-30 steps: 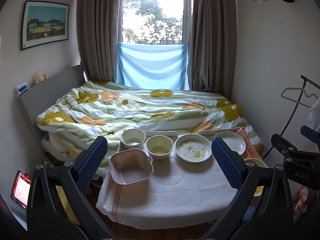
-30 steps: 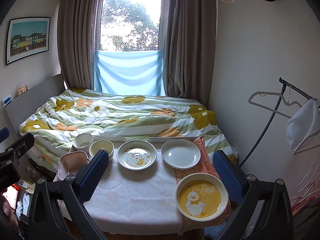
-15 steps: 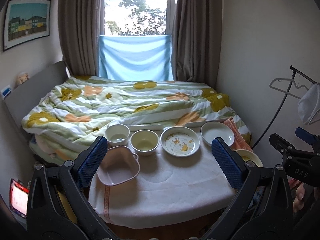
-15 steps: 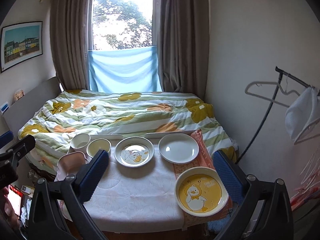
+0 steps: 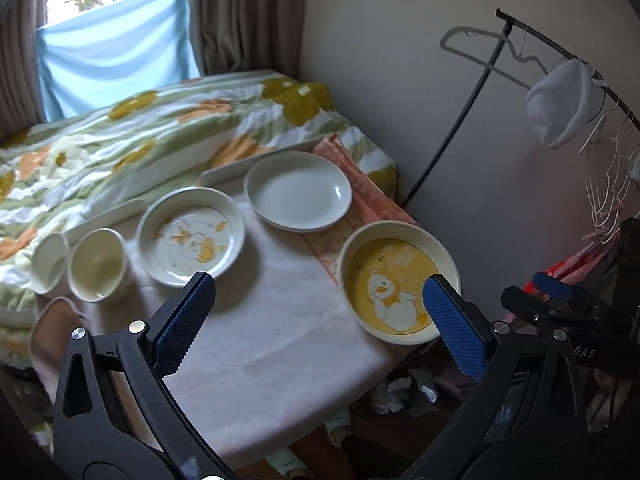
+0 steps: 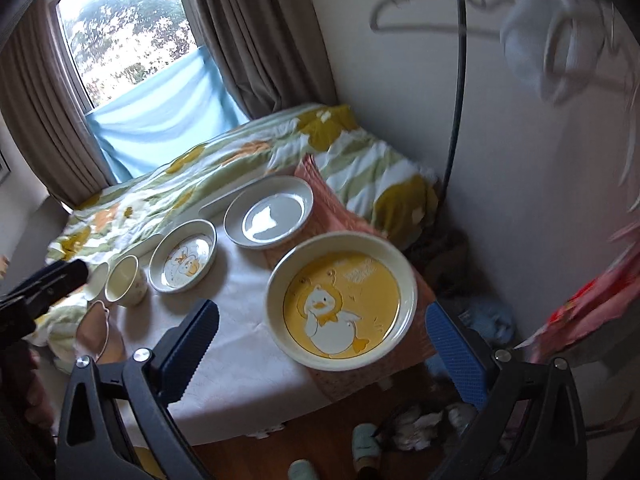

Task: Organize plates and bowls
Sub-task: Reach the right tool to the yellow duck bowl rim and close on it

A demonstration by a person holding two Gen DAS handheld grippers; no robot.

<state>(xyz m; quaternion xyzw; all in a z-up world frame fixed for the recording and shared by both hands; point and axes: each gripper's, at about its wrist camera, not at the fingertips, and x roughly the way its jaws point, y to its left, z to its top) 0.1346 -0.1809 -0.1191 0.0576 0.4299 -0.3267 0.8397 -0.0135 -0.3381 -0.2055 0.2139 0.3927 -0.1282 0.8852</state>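
Note:
A yellow duck plate (image 5: 398,282) (image 6: 342,300) lies at the table's near right corner on a pink cloth (image 5: 360,204). Behind it sits a plain white plate (image 5: 298,190) (image 6: 269,211). Left of that is a white duck plate (image 5: 191,237) (image 6: 183,255), then two small cream bowls (image 5: 98,265) (image 6: 123,280) and a pink dish (image 5: 56,320) at the left edge. My left gripper (image 5: 318,322) hangs open over the table's front, its right finger over the yellow plate's rim. My right gripper (image 6: 322,344) is open, straddling the yellow plate's near side from above.
The table (image 5: 256,320) with its white cover stands against a bed with a flowered quilt (image 5: 140,128). A clothes rack with hangers (image 5: 500,52) stands by the right wall. Slippers and clutter (image 6: 400,436) lie on the floor under the table's front.
Both grippers have swung right and moved down toward the table. The yellow duck plate now sits much nearer in both views. Neither gripper holds anything.

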